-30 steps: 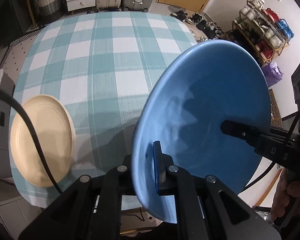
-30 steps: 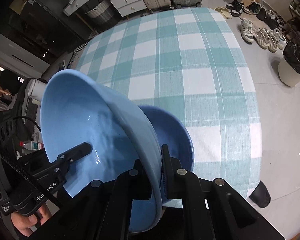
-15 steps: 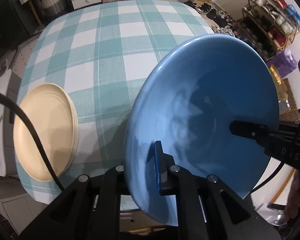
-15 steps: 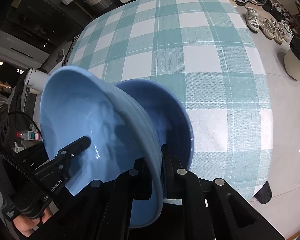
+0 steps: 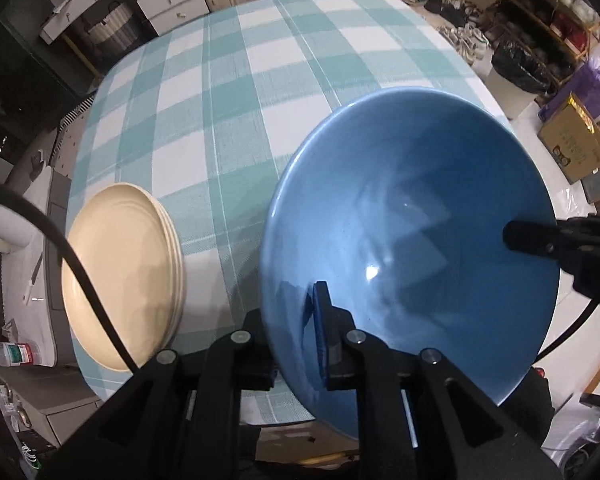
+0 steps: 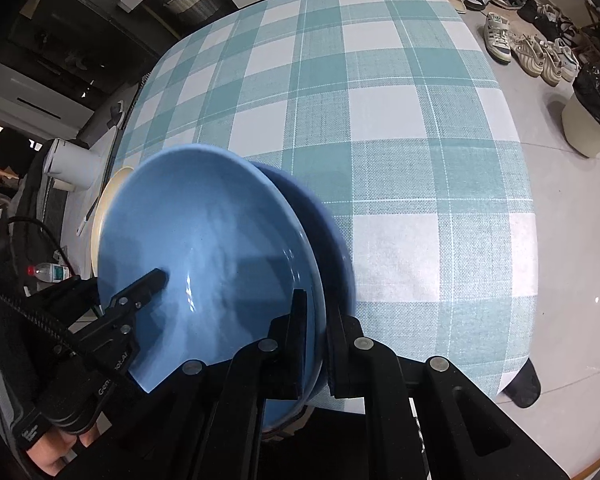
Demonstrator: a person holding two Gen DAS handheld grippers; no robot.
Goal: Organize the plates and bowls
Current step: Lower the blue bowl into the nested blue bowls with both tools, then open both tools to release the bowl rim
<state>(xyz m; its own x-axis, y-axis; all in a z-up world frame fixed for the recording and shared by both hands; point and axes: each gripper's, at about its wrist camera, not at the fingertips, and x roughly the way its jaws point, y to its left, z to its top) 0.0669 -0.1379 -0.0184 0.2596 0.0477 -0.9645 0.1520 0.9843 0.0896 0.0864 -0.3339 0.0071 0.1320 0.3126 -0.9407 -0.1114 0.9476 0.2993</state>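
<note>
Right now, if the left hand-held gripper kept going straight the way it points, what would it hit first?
Probably the checked tablecloth. The left hand-held gripper straddles the blue bowl's rim, so the bowl would land first; depth is unclear.

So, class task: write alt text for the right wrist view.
A large blue bowl is held by its rim in the right tongs, over a second blue bowl on a teal checked tablecloth. The left tongs reach inside.

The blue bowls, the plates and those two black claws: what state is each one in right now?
Upper blue bowl: tilted, rim gripped at opposite sides by both claws, over the lower bowl.
Lower blue bowl: underneath, mostly hidden.
Cream plates: stacked flat on the checked tablecloth, untouched.
Left claw: has just been opening slightly, rim between its fingers.
Right claw: shut on the rim.
</note>
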